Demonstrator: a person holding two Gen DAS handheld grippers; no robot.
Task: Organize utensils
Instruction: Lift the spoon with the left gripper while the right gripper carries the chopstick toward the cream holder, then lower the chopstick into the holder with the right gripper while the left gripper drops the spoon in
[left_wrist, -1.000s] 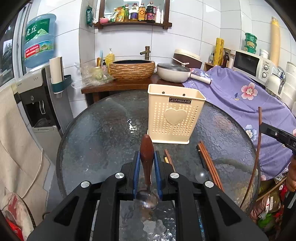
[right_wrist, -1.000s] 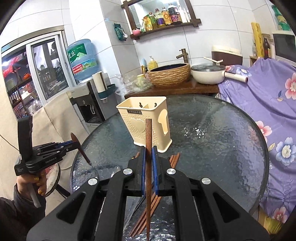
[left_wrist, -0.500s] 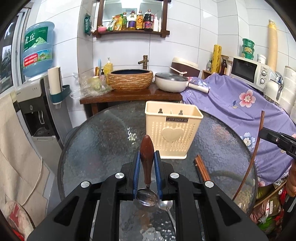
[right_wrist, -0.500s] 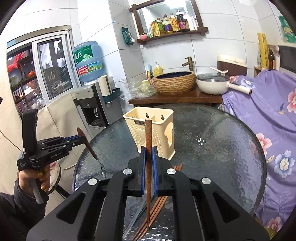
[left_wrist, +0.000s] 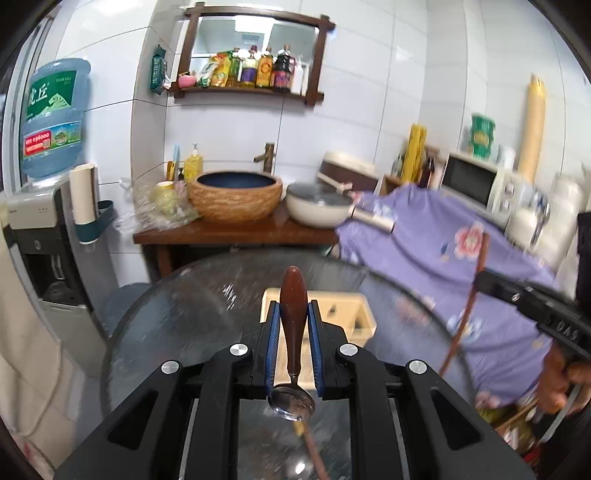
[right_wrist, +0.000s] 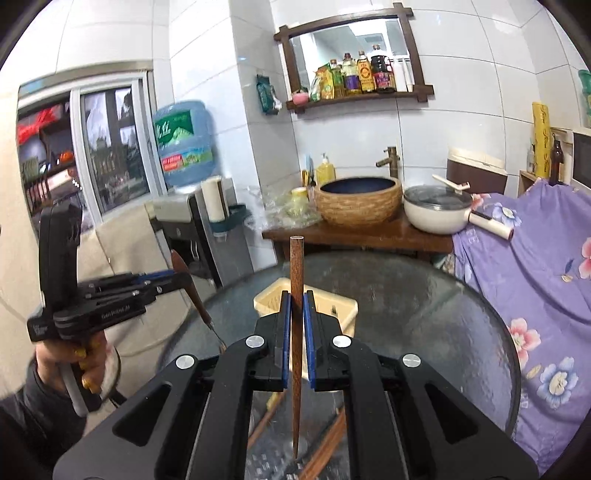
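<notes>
Two claws are clamped, the left gripper (left_wrist: 293, 363) on a brown-handled metal spoon (left_wrist: 293, 332) and the right gripper (right_wrist: 295, 354) on a thin brown wooden chopstick (right_wrist: 296, 332), both lifted above the cream plastic utensil holder (left_wrist: 360, 321), so next I think they must go down into it.

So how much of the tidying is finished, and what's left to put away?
Nothing visibly sits in the cream utensil holder yet, though its inside is mostly hidden. In hand: the left gripper is clamped on a wooden-handled spoon, and the right gripper grips one chopstick, both raised above the holder. Left to do: drop those in, then collect the chopsticks lying on the glass table.
</notes>
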